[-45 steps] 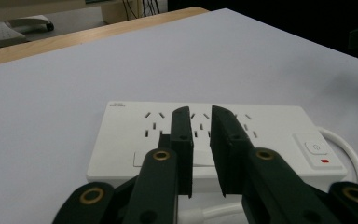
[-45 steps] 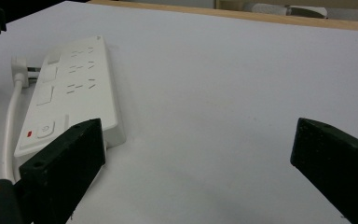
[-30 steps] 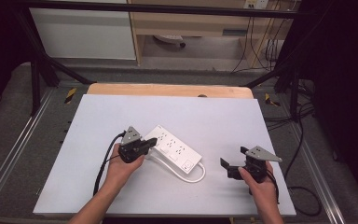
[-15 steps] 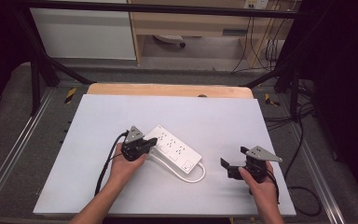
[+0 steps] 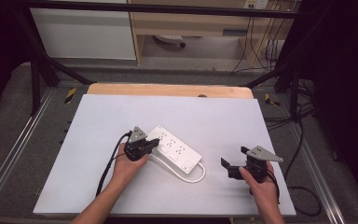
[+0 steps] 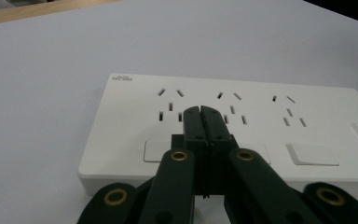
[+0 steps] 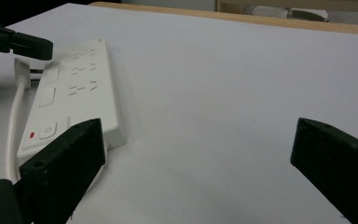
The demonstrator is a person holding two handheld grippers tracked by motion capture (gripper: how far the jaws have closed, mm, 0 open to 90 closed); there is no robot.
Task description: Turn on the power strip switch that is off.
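Left gripper (image 5: 154, 143), black with a grey three-cornered plate on top, had its two jaws pressed together with nothing between them, and in the left gripper view (image 6: 200, 112) the closed tips hung over the first group of sockets of the flat white plastic power strip (image 5: 175, 150), just past its row of rocker switches; whether the tips touched the surface could not be told. That strip lay slantwise near the middle of the pale grey table top (image 5: 102, 116), its thin white cord (image 5: 198, 176) curling out beside its near end. In the right gripper view the strip (image 7: 81, 88) showed a round button and a small red mark at the end nearest the camera. Off to the right and clear of the strip, the right gripper (image 5: 235, 163) was held above the table with its jaws standing wide apart and empty (image 7: 200, 154), pointing across the board toward the strip. A light wooden edge (image 5: 168, 89) ran along the far side of the table.
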